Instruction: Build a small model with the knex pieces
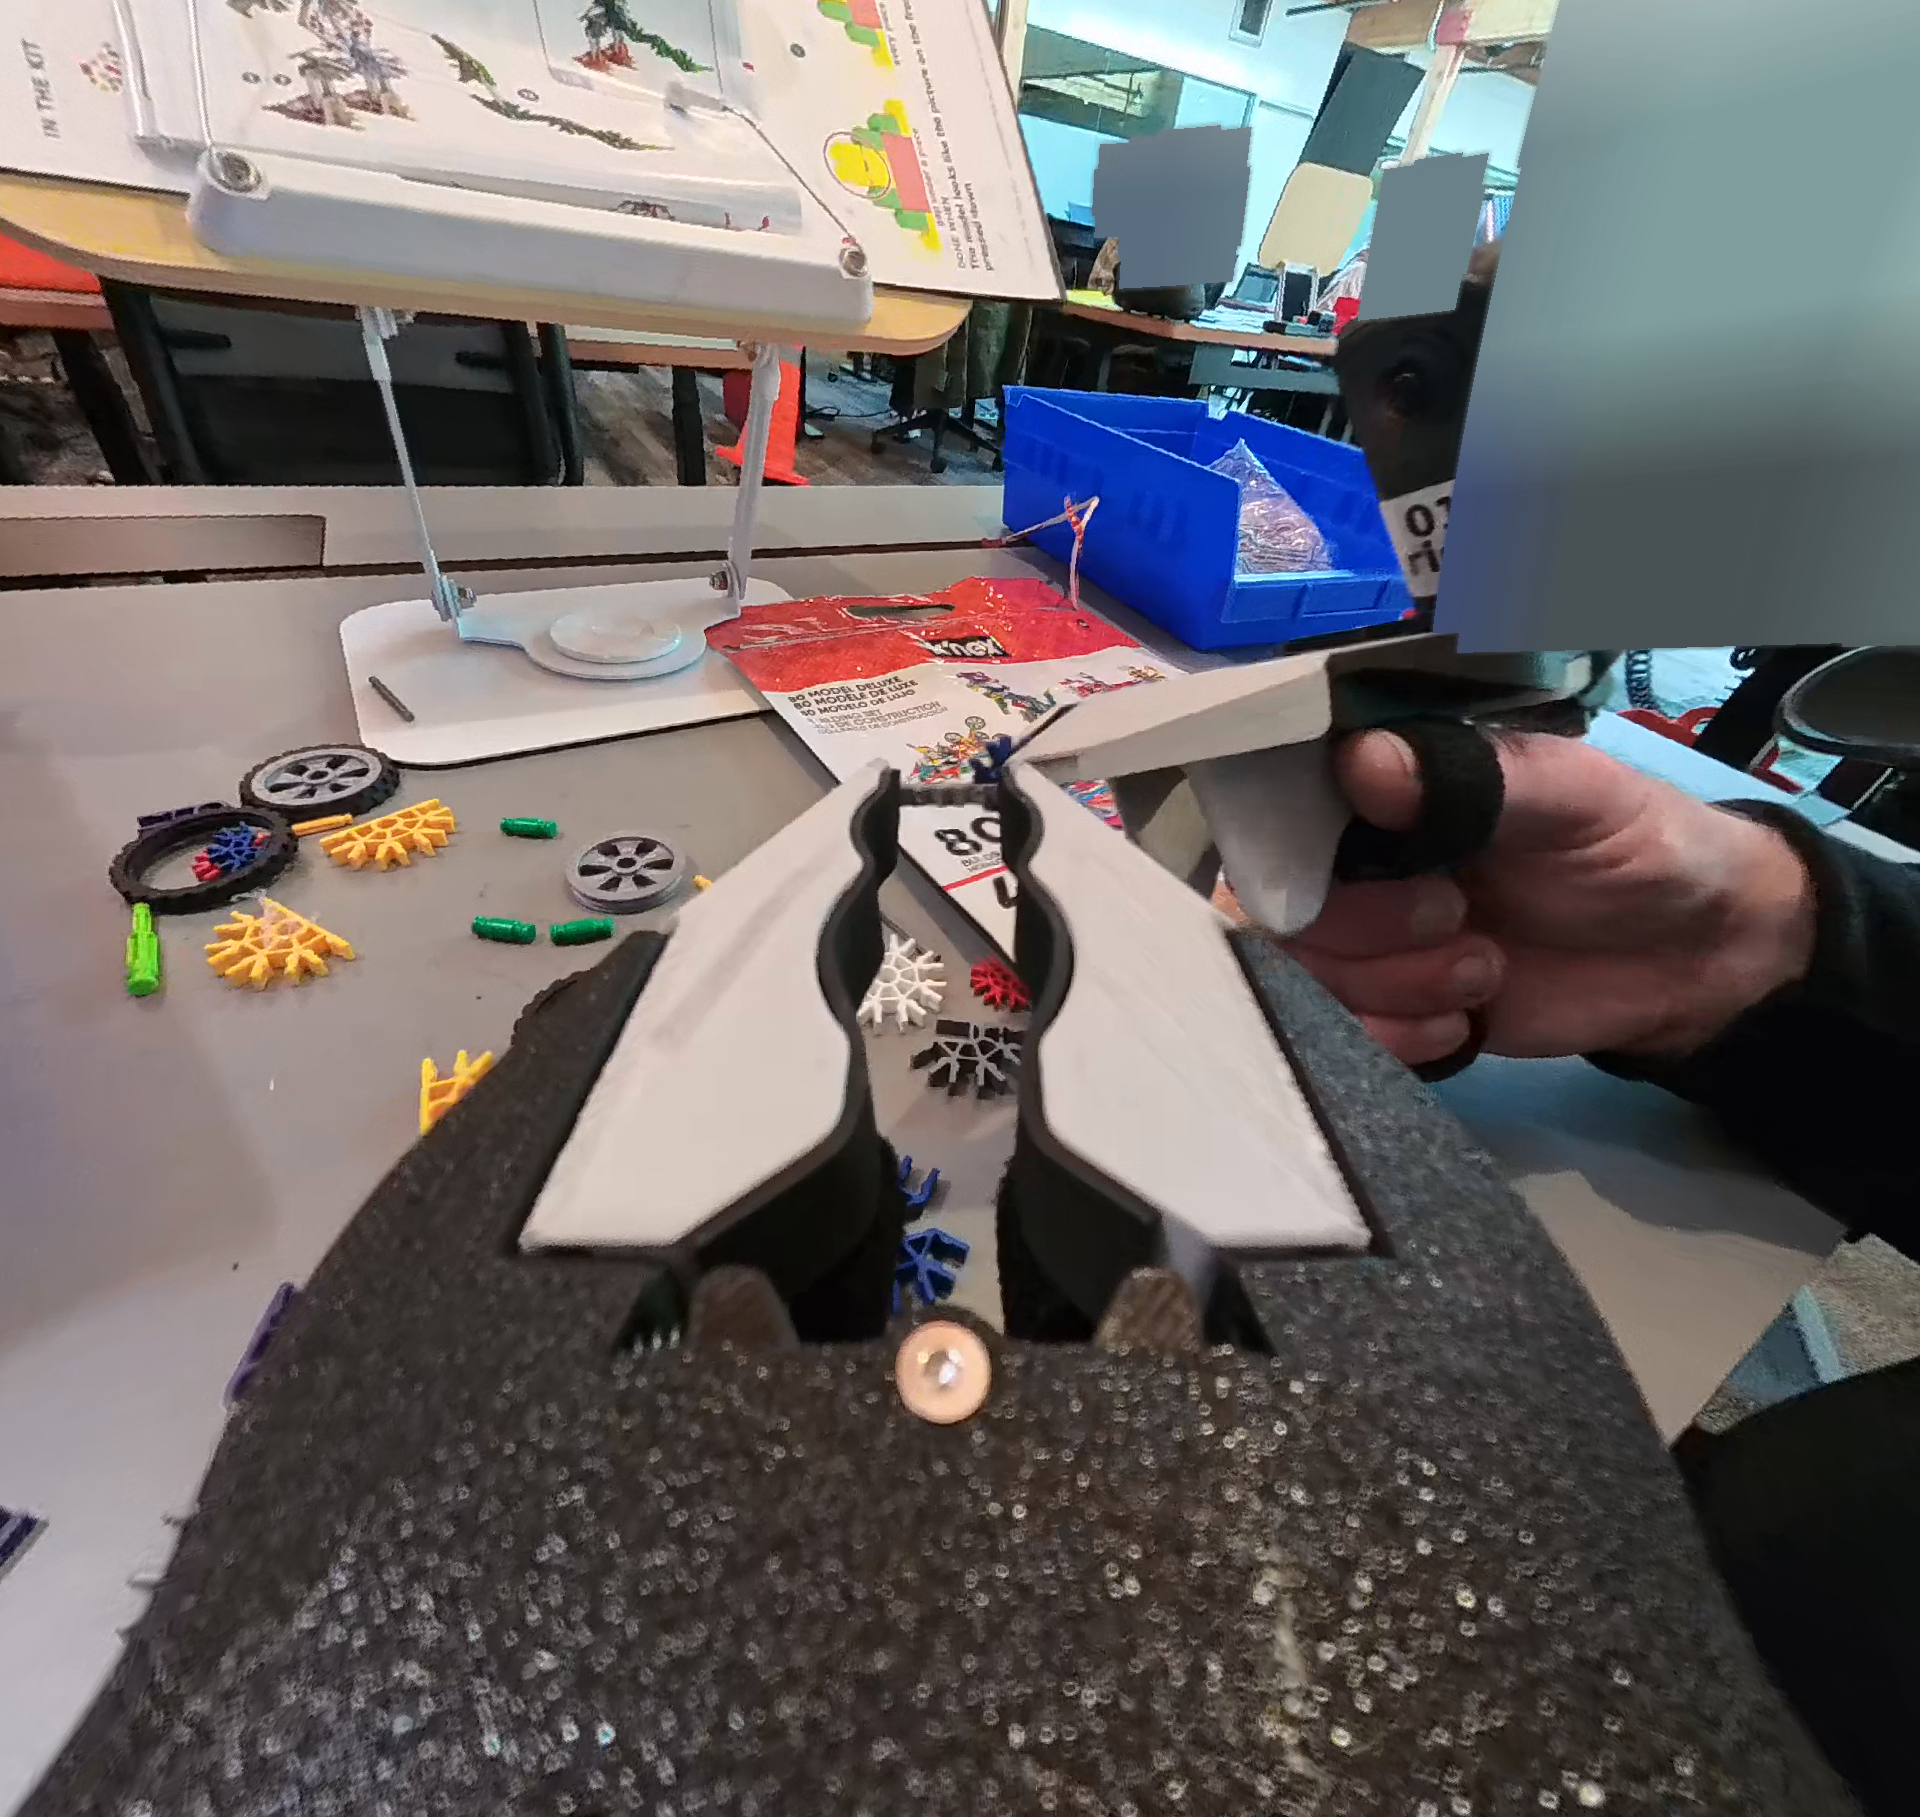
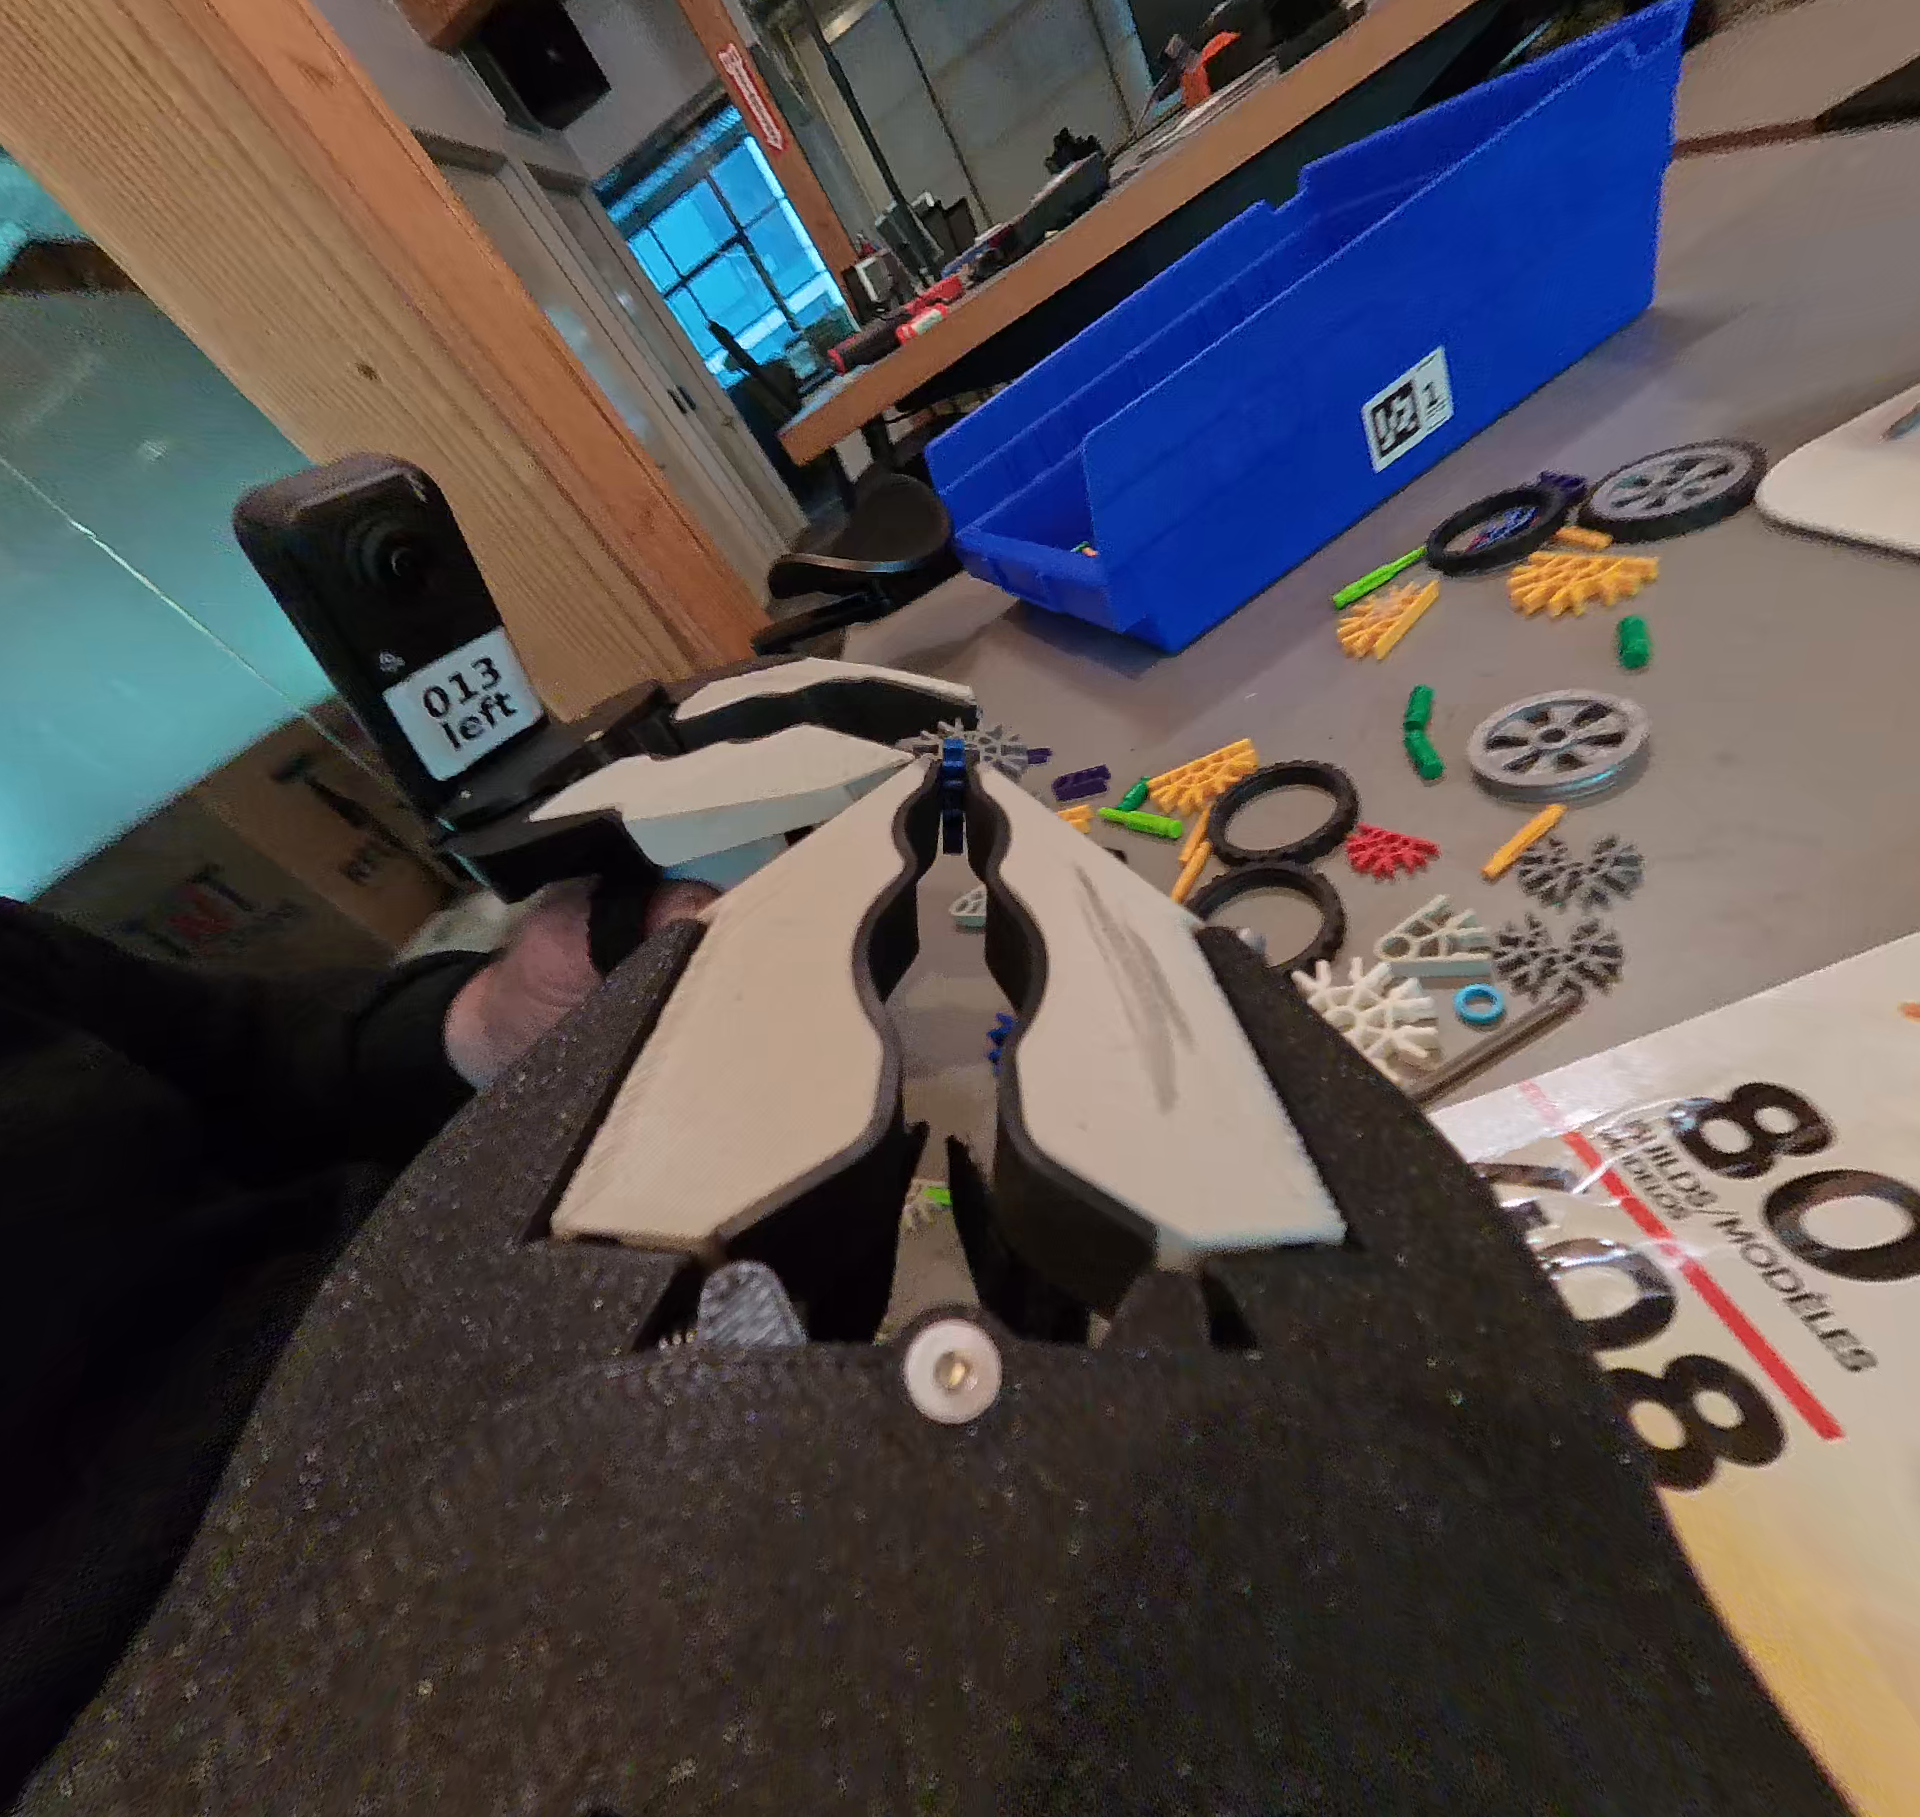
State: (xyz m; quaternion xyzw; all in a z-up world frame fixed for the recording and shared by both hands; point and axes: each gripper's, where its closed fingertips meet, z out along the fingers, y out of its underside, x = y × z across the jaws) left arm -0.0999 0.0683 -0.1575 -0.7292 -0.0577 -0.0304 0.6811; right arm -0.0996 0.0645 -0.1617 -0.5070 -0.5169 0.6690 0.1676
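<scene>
The left tool [image 1: 948, 788] was closed to a narrow gap on a grey snowflake-shaped connector [image 1: 940, 797], gripped flat between its tips and held above the worktop [image 1: 125, 1196]. The right tool [image 2: 953, 793] came in from the side, its tips meeting those of the left tool; it was pinched on a small blue connector [image 2: 952, 793], which stood edge-on between its fingers with its long axis running along them. In the right wrist view the blue piece touched the grey connector [image 2: 982, 744], the two tools crossing at roughly a right angle. A hand [image 1: 1538, 894] gripped the right tool's handle.

Directly under the left tool lay a white snowflake connector [image 1: 902, 981], a red one [image 1: 1000, 983] and a black one [image 1: 971, 1055]. To the left were yellow connectors [image 1: 387, 834], green rods [image 1: 528, 826], two grey wheel hubs [image 1: 629, 872] and a black tyre [image 1: 203, 855]. A red and white printed bag [image 1: 935, 666] lay flat on the worktop beyond the tips, bearing a brand mark and printed lines. Behind it a white stand [image 1: 540, 666] held a printed instruction sheet [image 1: 499, 53] with coloured model drawings. A blue bin [image 1: 1195, 510] sat at the far right, with a white coded sticker [image 2: 1405, 408] on its side. A camera [image 2: 390, 583] on the left tool carried a white label.
</scene>
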